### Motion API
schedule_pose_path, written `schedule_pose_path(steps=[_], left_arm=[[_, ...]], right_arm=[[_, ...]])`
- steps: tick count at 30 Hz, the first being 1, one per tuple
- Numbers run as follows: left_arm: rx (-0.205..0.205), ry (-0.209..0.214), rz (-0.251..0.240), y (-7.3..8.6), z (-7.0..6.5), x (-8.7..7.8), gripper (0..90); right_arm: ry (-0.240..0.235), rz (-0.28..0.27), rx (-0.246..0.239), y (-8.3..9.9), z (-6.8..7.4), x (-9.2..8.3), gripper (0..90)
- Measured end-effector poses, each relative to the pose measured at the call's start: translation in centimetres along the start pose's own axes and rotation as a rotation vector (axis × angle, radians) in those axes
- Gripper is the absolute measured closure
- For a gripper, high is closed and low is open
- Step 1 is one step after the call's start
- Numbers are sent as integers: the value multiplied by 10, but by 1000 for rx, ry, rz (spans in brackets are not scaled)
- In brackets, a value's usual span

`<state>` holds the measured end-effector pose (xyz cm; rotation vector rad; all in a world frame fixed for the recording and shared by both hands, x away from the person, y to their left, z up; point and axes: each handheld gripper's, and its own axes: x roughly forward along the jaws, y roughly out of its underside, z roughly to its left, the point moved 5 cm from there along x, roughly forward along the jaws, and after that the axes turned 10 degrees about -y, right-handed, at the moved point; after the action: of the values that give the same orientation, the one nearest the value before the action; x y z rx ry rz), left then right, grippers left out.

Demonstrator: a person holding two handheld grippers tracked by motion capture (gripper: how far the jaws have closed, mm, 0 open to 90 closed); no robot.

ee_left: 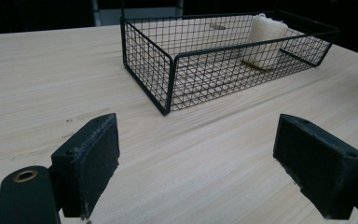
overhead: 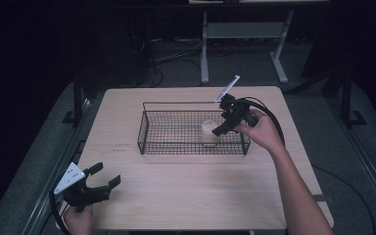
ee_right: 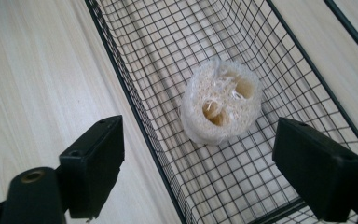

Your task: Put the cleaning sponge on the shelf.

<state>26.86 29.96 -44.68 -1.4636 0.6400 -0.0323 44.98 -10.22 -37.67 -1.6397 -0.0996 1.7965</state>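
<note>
A cream loofah piece (ee_right: pixel 221 106) stands upright on the floor of a black wire basket (overhead: pixel 149 125), near the basket's right end (overhead: pixel 209 132). My right gripper (overhead: pixel 223 128) hangs just above it, tilted down over the right end of the basket (ee_right: pixel 135 112). Its jaws are open and apart from the loofah, which lies free below them. My left gripper (overhead: pixel 106 176) rests low at the near left corner of the table, open, with bare wood between its fingers. From there the basket (ee_left: pixel 168 88) and the loofah (ee_left: pixel 265 42) lie farther off.
The light wooden table (overhead: pixel 191 196) has broad bare wood in front of the basket. Beyond the table's far edge stand white desk legs (overhead: pixel 204 54) and cables on a dark floor. A person's right forearm (overhead: pixel 293 186) crosses the table's right side.
</note>
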Motion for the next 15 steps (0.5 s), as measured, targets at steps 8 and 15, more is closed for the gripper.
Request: schedule_pose_path(steps=[8, 15], left_arm=[[-1, -1, -4, 0, 0, 0, 138], [6, 1, 1, 0, -2, 1, 138]], right_arm=[[-4, -10, 7, 11, 5, -4, 158], [-6, -12, 14, 19, 8, -6, 158]])
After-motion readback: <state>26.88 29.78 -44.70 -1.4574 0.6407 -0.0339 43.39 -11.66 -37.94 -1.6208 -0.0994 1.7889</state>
